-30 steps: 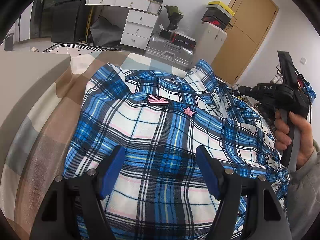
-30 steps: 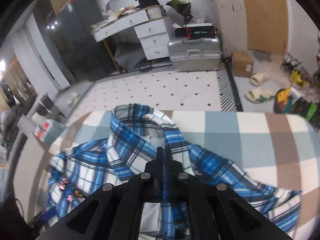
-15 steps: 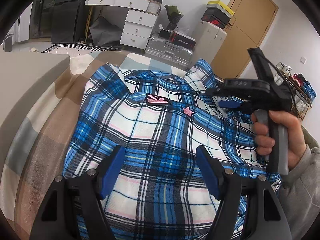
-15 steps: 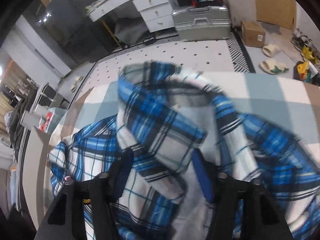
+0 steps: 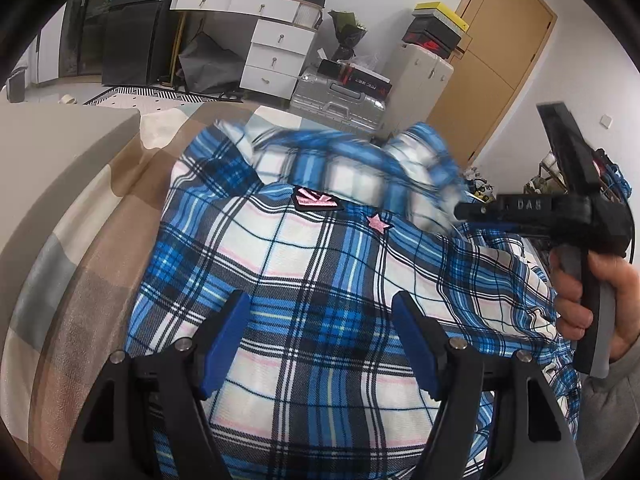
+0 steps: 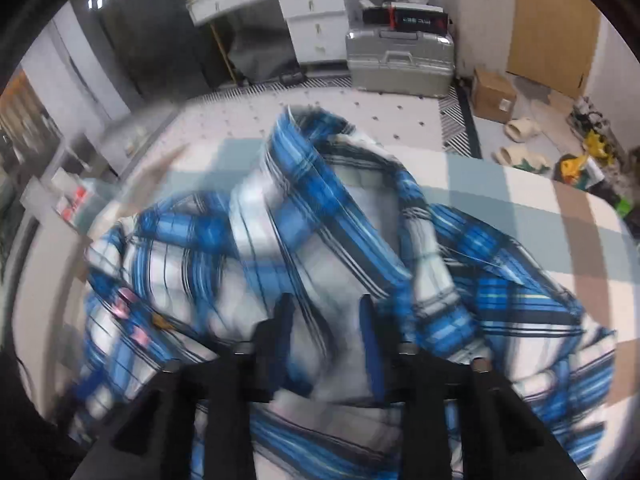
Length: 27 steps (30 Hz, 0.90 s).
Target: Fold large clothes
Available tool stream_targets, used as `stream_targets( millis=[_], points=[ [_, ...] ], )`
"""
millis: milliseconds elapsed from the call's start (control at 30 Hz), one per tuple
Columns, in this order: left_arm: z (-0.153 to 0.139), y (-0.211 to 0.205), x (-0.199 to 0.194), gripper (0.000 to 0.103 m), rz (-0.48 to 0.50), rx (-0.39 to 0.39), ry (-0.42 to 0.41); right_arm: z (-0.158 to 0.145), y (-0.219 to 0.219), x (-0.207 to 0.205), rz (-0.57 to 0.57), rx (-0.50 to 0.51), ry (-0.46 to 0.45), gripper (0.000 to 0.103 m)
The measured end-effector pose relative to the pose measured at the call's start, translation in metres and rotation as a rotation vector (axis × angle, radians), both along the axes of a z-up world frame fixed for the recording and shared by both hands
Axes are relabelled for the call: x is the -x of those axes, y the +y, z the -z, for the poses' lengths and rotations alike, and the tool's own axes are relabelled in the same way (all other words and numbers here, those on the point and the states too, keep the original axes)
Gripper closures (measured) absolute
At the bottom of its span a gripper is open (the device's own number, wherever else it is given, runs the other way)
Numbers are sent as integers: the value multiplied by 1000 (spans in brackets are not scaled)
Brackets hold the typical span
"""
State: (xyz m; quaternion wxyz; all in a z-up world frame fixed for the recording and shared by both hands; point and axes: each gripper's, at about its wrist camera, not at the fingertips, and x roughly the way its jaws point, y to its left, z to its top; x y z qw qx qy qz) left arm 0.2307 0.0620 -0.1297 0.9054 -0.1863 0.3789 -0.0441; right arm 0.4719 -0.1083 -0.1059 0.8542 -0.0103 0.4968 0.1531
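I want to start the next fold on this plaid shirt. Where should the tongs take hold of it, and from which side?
Probably at the collar of the plaid shirt. It stands up off the checked blanket as a raised double edge, so the pads can close around it. Come from above with the right tongs, whose jaws are opening over loose cloth just below it. The flat front panel offers no such edge.

Home bedroom, checked bedspread (image 5: 100,240), white drawer desk (image 5: 276,56), silver suitcase (image 6: 400,60), slippers (image 6: 520,128), wooden door (image 5: 500,60)
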Motion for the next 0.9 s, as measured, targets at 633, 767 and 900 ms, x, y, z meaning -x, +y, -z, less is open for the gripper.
stream_targets(
  millis=[633, 767, 900],
  points=[
    [0, -1, -1, 34, 2, -3, 6, 27, -24, -49, 190, 3, -51, 99],
    [0, -1, -2, 34, 4, 2, 6, -3, -26, -32, 157, -83, -182, 100],
    [0, -1, -2, 34, 4, -1, 7, -51, -33, 9, 71, -171, -357, 100]
  ],
)
